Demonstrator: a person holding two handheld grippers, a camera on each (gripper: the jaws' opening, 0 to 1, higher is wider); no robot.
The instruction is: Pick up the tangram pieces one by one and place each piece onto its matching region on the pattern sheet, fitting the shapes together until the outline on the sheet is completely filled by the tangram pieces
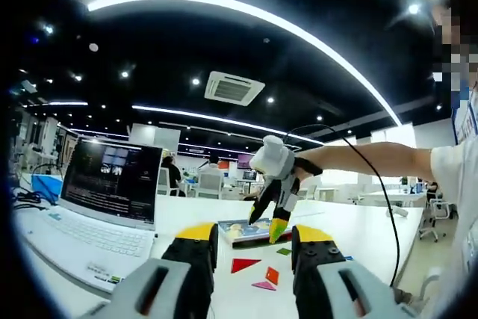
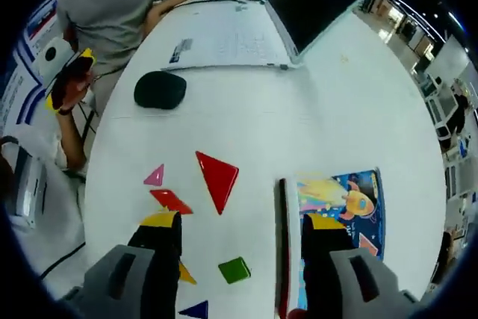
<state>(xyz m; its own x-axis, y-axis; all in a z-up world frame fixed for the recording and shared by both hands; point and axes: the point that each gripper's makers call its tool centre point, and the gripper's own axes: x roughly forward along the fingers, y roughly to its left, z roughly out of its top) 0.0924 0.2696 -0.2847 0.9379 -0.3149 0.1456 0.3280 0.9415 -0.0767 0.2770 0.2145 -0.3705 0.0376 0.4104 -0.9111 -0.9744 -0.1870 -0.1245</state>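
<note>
R gripper (image 2: 239,240), jaws spread w/ nothing held, hangs over the white table (image 2: 246,117) w/ the big flat red triangle tangram piece (image 2: 218,178) just ahead betw. them, apex toward it; L gripper (image 1: 254,248) also agape, farther off.

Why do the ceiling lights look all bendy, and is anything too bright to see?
In the left gripper view the fisheye lens curves the ceiling light strips into arcs, and the windows behind glare white. In the right gripper view the table bulges round, evenly lit; the red triangle looks sharp.
</note>
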